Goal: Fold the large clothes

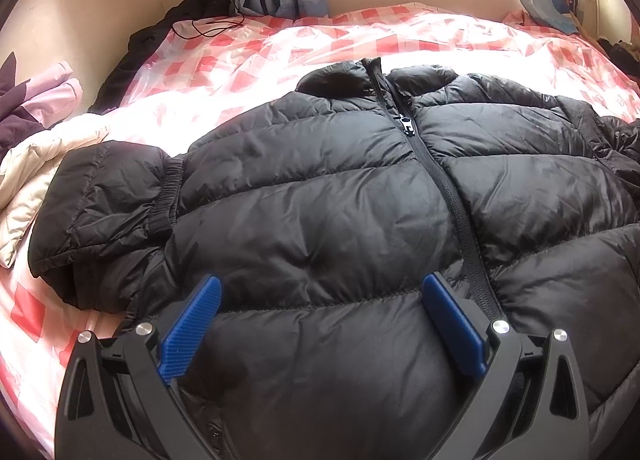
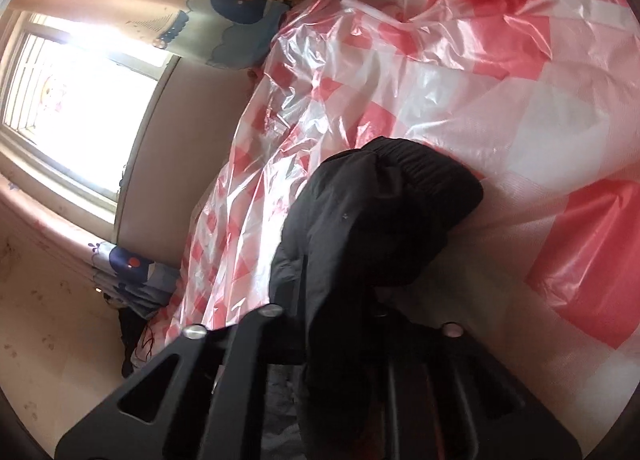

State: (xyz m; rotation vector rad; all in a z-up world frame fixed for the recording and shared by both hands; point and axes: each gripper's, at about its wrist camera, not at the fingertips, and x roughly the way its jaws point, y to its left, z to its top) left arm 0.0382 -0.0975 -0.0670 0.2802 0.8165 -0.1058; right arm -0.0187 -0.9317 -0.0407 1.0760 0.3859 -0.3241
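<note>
A black jacket [image 1: 320, 196] lies zipped on the bed [image 1: 248, 56]. The left tongs [image 1: 320, 300] stand wide over it. The right tongs [image 2: 376, 300] hold its sleeve [image 2: 372, 212] tightly.

jacket [image 1: 320, 200]: quilted cloth shell with a soft sheen, creased
cuff [image 2: 436, 176]: matt ribbed knit
bed cover [image 1: 248, 56]: thin glossy plastic sheet, crinkled
my left pads [image 1: 192, 330]: blue plastic, finely ridged
my frame screws [image 1: 501, 326]: shiny metal
</note>
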